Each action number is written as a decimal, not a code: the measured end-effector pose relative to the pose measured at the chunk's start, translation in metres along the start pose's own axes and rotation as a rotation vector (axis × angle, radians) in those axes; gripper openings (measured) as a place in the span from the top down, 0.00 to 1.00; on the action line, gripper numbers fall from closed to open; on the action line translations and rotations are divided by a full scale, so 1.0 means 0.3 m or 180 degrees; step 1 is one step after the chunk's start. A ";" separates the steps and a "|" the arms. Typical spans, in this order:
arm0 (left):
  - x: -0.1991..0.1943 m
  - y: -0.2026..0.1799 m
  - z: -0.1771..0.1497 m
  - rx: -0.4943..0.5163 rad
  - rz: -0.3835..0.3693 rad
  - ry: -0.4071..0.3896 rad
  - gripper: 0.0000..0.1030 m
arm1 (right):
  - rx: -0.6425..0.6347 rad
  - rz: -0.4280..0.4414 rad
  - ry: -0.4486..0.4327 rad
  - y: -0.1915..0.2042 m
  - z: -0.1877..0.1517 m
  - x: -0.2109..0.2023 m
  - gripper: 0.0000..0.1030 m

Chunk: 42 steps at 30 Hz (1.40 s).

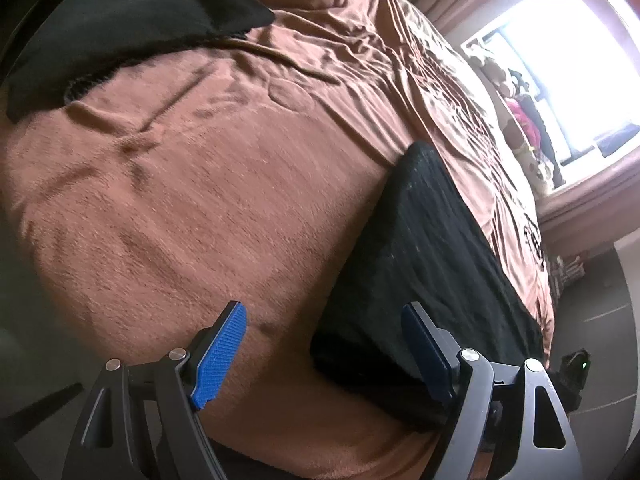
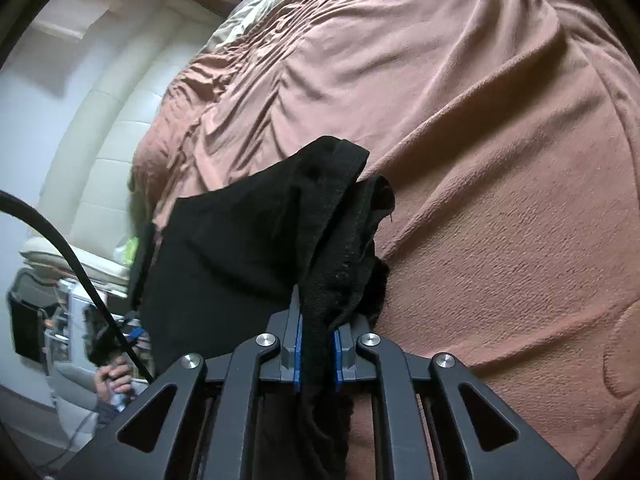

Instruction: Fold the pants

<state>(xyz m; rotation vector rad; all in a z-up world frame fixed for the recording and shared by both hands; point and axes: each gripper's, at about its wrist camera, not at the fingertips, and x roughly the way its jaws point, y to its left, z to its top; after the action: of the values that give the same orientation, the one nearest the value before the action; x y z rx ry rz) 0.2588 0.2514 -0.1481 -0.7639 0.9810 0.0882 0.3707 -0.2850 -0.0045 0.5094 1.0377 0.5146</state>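
Gripped the pants (image 2: 248, 240) with the right gripper (image 2: 318, 332), clenched tight on a thick bunch of the black fabric; could not tell if hem or waistband. Held this bunch just above the brown bedspread (image 2: 500, 140) and let the rest of the fabric hang and spread toward 9 o'clock in the right wrist view.

Held the left gripper (image 1: 322, 312) released, with the blue pads (image 1: 220, 356) wide apart and only bedspread between them. Pointed it downward at the bed, with the right-side finger just beside the near end of a flat black cloth (image 1: 432, 272) at 4 o'clock in the left wrist view. Saw also another dark cloth (image 1: 120, 28) at 10 o'clock in that view, well apart from the first. Could not tell for sure which of these two belonged to the pants in the right gripper.

Judged the step as the beginning of a fold: one end grasped, the second hand not yet on any fabric.

Needed next, most probably: to bring the left gripper to the matching corner of the same end, to close it there, and then to carry both corners together, level, so that the layers meet edge to edge. Needed also some care with the soft bedspread, so as not to pinch it together with the pants.
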 end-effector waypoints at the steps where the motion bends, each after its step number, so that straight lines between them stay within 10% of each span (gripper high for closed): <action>1: -0.003 0.001 0.007 -0.0012 -0.0007 -0.0024 0.22 | 0.0007 -0.0030 0.0006 0.002 0.002 -0.007 0.85; 5: -0.005 0.005 0.019 -0.0004 -0.0037 -0.0059 0.22 | -0.0071 -0.0392 -0.0092 0.013 -0.002 -0.063 0.63; 21: 0.127 -0.003 0.020 -0.0100 -0.0394 0.0204 0.27 | -0.0815 -0.0638 -0.0431 0.317 -0.216 -0.101 0.62; 31: 0.139 0.020 0.001 -0.0301 -0.0726 0.0318 0.82 | -0.0825 -0.0910 -0.0342 0.428 -0.245 0.105 0.62; 42: 0.059 0.034 -0.038 -0.0225 -0.0875 0.0295 0.87 | -0.1067 -0.0759 -0.0268 0.623 -0.243 0.285 0.65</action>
<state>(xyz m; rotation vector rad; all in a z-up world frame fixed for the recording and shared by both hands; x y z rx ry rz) 0.2567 0.2473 -0.1709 -0.9679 0.9554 -0.1531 0.3113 -0.0769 0.0235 0.1072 0.8945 0.4390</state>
